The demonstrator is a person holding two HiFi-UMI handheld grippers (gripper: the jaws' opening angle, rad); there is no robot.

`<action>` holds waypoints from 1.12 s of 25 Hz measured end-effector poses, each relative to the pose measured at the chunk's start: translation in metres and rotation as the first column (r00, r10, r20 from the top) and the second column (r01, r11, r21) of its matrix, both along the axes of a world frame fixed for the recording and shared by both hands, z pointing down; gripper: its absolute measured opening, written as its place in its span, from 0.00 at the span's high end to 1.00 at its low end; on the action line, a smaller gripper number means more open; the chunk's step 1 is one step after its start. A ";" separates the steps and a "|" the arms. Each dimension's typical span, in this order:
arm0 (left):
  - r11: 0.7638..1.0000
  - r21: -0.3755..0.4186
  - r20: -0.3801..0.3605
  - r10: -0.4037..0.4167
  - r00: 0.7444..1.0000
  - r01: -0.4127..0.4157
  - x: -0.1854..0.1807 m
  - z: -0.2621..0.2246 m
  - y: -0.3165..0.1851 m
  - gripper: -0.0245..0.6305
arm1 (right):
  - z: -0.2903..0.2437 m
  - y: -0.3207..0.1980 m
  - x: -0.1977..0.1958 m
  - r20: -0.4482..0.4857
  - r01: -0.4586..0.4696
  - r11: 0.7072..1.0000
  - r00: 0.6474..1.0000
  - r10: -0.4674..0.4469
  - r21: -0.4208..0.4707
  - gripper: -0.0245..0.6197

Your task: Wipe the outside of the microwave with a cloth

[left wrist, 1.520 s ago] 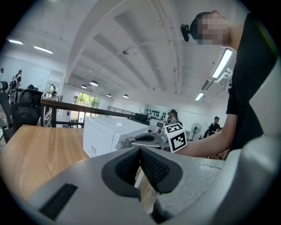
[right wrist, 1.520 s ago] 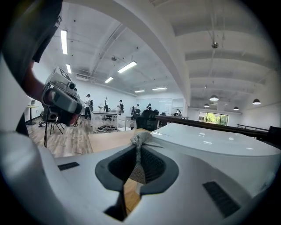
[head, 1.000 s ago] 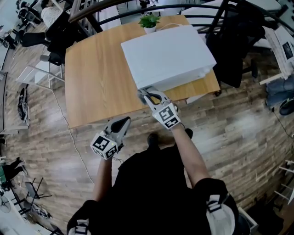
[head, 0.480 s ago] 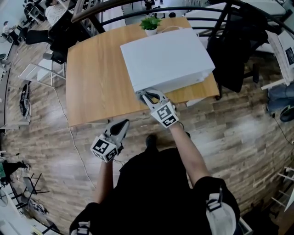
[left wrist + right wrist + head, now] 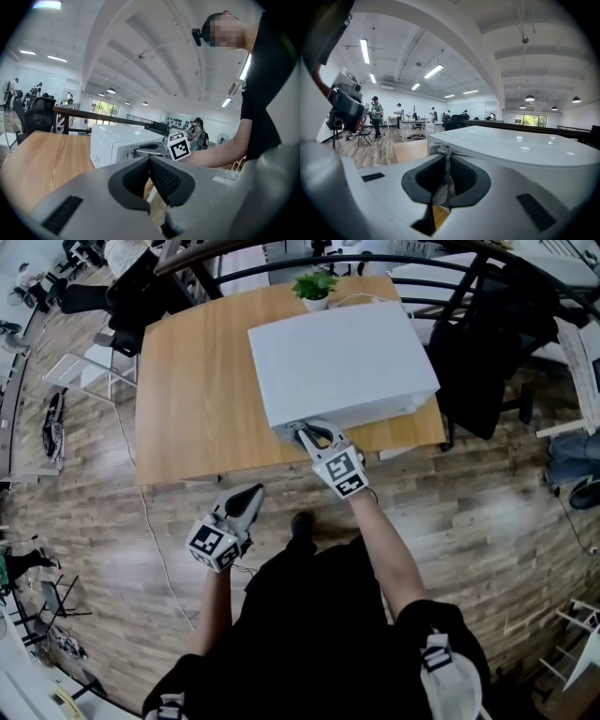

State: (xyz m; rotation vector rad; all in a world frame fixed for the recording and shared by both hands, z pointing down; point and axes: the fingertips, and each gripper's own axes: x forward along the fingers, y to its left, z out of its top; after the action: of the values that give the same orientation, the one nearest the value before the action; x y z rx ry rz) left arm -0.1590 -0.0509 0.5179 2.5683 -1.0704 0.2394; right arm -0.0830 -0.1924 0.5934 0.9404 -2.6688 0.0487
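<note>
Your right claw [image 5: 302,432] is clenched on a thin fold of the cloth [image 5: 443,173], whose bunched end sits against the near left corner of the microwave [image 5: 337,357]. The microwave stands at the right of the desk [image 5: 187,399], close to its near edge. With so little cloth past the tips, a hard stroke could drag it out of the grip or let bare claw scrape the white casing. Your left claw [image 5: 251,493] hangs clenched on nothing, off the desk's near side, so nothing braces the microwave. Push sideways too firmly and it may skid.
</note>
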 end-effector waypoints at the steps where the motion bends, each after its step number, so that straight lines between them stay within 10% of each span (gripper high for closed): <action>1: 1.000 -0.001 0.000 -0.004 1.000 0.004 0.000 0.000 0.000 0.96 | 0.000 0.000 0.002 -0.003 0.001 1.000 1.000 -0.001 -0.002 0.92; 28: 0.999 0.038 -0.017 0.005 1.000 -0.005 0.068 -0.018 -0.022 0.96 | -0.001 -0.030 0.121 -0.067 -0.100 0.995 0.993 0.100 -0.002 0.92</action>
State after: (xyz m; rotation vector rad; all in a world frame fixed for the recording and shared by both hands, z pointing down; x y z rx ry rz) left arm -0.0915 -0.0729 0.5000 2.6021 -1.0723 0.2001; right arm 0.0382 -0.2228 0.5928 1.0548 -2.5577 0.0460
